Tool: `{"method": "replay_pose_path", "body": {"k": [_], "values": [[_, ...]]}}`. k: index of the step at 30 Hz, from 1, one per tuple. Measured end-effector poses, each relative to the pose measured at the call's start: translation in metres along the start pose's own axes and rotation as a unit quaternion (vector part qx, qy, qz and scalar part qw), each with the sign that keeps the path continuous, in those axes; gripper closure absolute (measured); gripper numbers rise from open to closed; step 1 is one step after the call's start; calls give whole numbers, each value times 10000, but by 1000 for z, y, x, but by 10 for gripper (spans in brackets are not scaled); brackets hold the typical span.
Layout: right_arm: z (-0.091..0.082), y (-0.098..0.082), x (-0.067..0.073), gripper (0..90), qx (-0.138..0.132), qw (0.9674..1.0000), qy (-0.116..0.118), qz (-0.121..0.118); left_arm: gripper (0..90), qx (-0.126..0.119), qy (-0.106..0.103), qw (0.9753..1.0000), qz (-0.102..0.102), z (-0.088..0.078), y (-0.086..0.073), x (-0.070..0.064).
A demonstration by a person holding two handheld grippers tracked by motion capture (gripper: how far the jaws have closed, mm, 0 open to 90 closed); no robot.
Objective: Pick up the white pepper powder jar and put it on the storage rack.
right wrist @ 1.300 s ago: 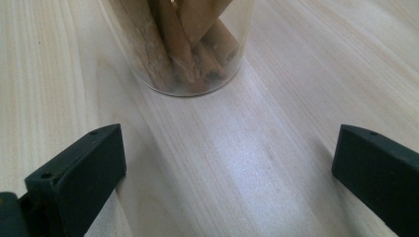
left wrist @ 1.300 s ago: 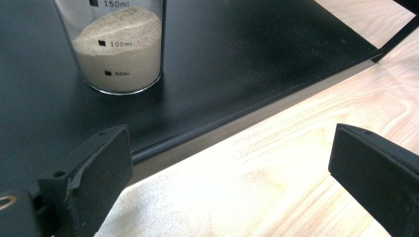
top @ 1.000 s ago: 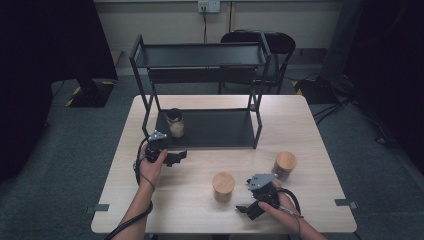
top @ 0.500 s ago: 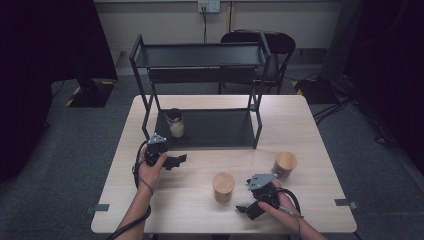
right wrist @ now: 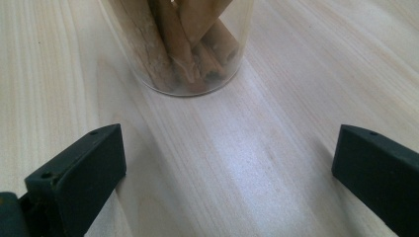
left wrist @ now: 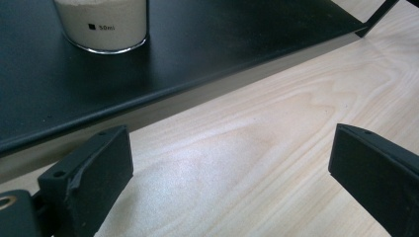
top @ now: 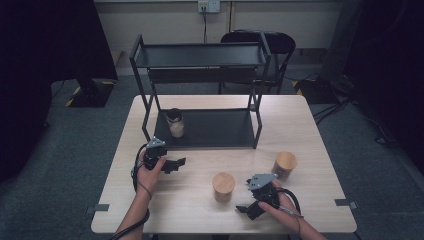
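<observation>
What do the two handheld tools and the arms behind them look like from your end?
Both are black. The left tool and the right tool each carry a grey three-cornered plate on top and trail a black cable that loops round the wrist. In the gripper views each has two flat, blocky black jaws with small holes near the tips. The forearms are bare, with no sleeves in view.

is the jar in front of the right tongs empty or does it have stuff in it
Not empty. In the right gripper view the clear jar stands upright on the table, packed with brown cinnamon-like sticks. The right tongs are open, apart from it.
</observation>
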State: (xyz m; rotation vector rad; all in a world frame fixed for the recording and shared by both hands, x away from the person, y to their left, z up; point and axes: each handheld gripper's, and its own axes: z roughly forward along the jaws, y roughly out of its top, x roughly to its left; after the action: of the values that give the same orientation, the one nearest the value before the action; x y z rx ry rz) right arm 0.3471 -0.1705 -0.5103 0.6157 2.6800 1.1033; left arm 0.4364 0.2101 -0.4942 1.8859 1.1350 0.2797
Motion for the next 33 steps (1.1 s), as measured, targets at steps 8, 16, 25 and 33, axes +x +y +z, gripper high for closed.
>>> {"method": "replay_pose_path", "body": {"k": [8, 16, 25, 33], "values": [[0, 0, 0, 0, -2, 10000, 0, -3, 29, -10, -16, 10000, 25, -2, -4, -1], [0, 0, 0, 0, -1, 10000, 0, 0, 29, -51, -13, 10000, 4, -6, -7, 0], [0, 0, 0, 0, -2, 10000, 0, -3, 29, -55, 17, 10000, 7, -11, -10, 3], [0, 0, 0, 0, -2, 10000, 1, -5, 28, -50, 8, 10000, 32, -15, -12, 3]]}}
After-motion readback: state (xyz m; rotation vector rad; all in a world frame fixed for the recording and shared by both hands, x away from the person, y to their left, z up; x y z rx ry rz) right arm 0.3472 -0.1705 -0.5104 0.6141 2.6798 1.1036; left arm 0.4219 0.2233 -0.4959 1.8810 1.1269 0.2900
